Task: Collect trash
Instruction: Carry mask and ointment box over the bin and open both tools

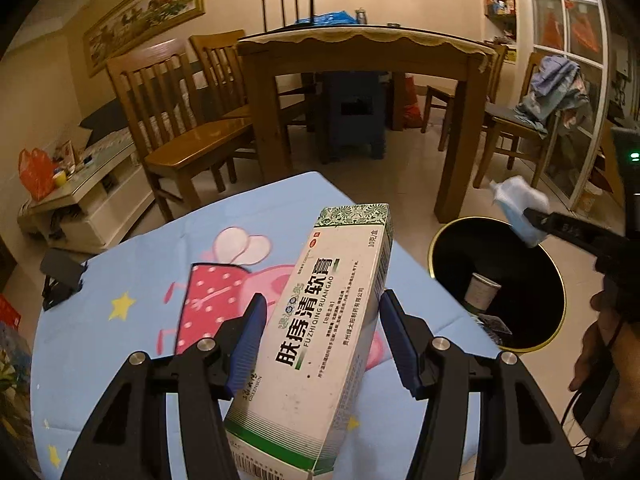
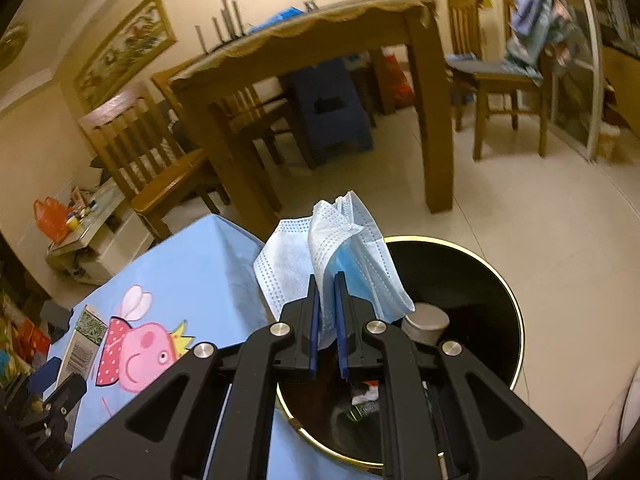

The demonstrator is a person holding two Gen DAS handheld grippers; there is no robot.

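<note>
My left gripper (image 1: 320,312) is shut on a white and green ointment box (image 1: 320,320) and holds it tilted above the blue cartoon tablecloth (image 1: 140,280). The box also shows at the left of the right wrist view (image 2: 82,344). My right gripper (image 2: 327,292) is shut on a blue and white face mask (image 2: 340,248) and holds it over the rim of the black trash bin (image 2: 472,280). From the left wrist view the mask (image 1: 520,208) hangs above the bin (image 1: 520,280). A paper cup (image 1: 482,290) and wrappers lie inside the bin.
A wooden dining table (image 1: 360,64) with chairs (image 1: 172,120) stands behind. A blue stool (image 1: 352,116) sits under it. A low cabinet (image 1: 80,200) with an orange bag is at the left. A chair with clothes (image 1: 552,92) stands at the right.
</note>
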